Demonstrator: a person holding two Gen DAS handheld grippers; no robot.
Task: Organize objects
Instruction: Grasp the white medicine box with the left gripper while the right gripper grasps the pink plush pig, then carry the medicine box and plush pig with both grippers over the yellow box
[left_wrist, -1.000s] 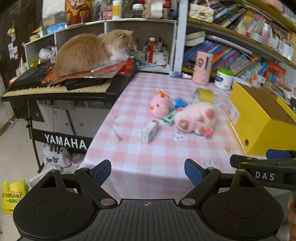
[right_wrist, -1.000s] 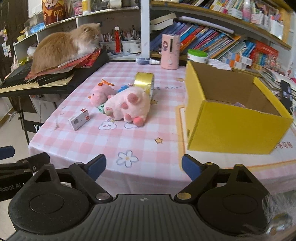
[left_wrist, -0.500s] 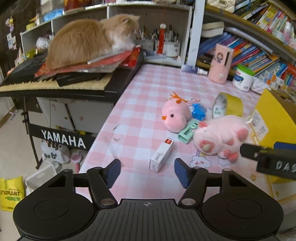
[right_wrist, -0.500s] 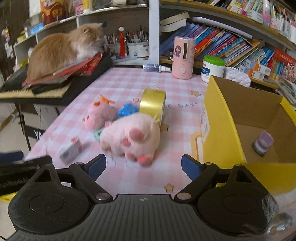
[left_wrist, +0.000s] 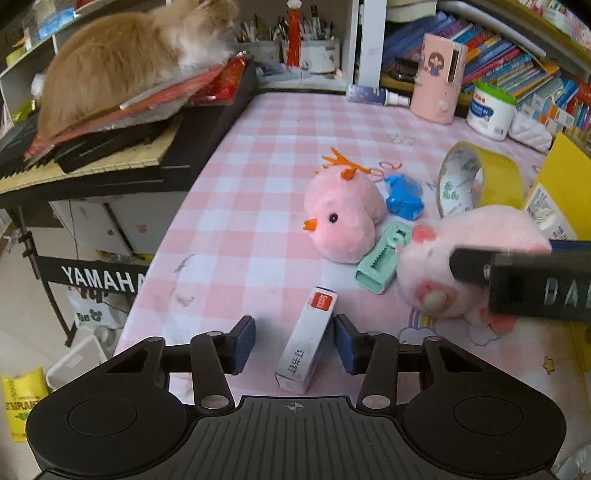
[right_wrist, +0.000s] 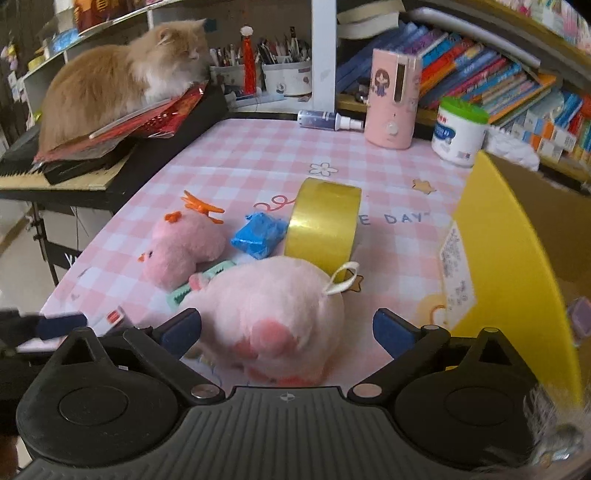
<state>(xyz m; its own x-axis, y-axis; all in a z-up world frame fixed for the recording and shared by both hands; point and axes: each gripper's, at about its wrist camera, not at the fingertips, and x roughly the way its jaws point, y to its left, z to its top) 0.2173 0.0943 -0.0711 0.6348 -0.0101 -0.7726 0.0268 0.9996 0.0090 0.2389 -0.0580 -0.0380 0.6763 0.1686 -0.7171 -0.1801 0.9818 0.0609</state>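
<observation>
The pink checked table (right_wrist: 258, 155) carries everything here, and at its right edge stands the open yellow box (right_wrist: 509, 258), which looks like the place the loose items are meant to end up, so it sits within easy reach of both hands. Left of the table a keyboard (left_wrist: 110, 166) runs off toward the far left with an orange cat (right_wrist: 118, 81) resting on the red sheets piled on it, well apart from the work. Near the middle of the table the items to be sorted lie bunched together: the pink pig plush (right_wrist: 273, 314), nearest the right hand; the roll of yellow tape (right_wrist: 325, 225) standing on edge just beyond it; the pink chick plush (left_wrist: 343, 221) to the left; a crumpled blue packet (right_wrist: 258, 236) between chick and tape; a mint-green clip (left_wrist: 384, 262) lying between the two plushes; and the small white carton (left_wrist: 306, 350) nearest the left hand. The right gripper (right_wrist: 286, 328) tilts down over the pig with its jaws spread wide to either side of the soft body, having just opened further, and it does not yet squeeze it. The left gripper (left_wrist: 293, 341) likewise slants down at the table, its jaws having just been closing around the carton, which lies lengthwise between the pads; a gap shows on the left side, so it is straddled, not pinched.
</observation>
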